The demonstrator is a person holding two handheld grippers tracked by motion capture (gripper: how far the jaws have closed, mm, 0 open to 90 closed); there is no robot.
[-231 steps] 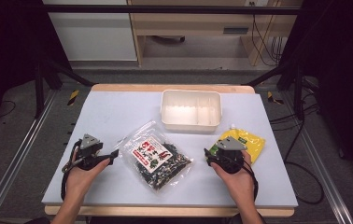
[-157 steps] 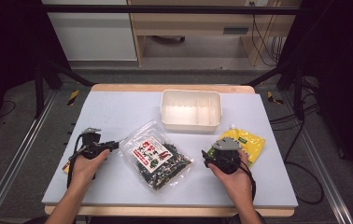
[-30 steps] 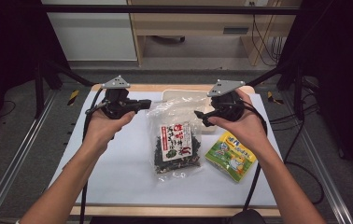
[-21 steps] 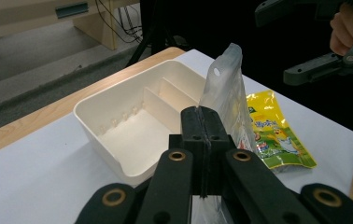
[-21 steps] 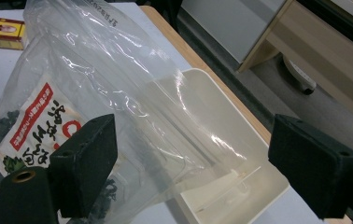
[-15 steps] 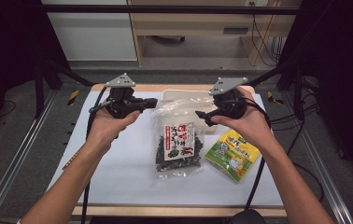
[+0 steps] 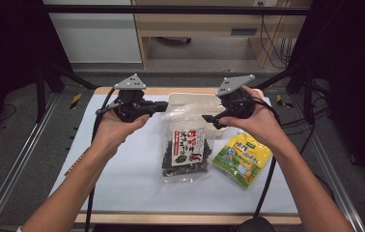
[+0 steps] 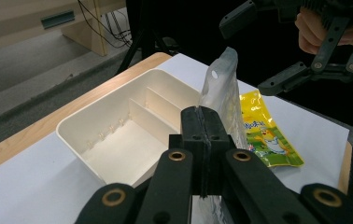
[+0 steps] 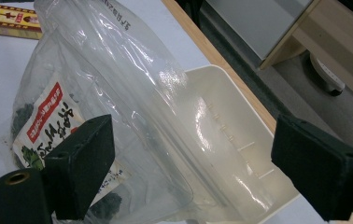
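Left tongs [image 7: 163, 107] clenched on the top edge of the clear bag [image 7: 186, 145] of dark dried greens, holding it lifted over the desk [image 7: 122, 183]; bag hangs mid-desk, its top just in front of the white tray [image 7: 190, 99] at the far edge. Right tongs [image 7: 208, 119] spread wide, released, their jaws on either side of the bag's upper part in the right gripper view, not gripping.

Risk, as a guess: single pinch on thin slippery film, so the bag could slip out or swing and tear if pulled. Right tongs closing on loose film might only crumple it.

Around: yellow snack packet [image 7: 242, 159] flat, right of the bag, close enough to get dragged. Tray dividers [image 8: 158, 105] could snag the bag going in.
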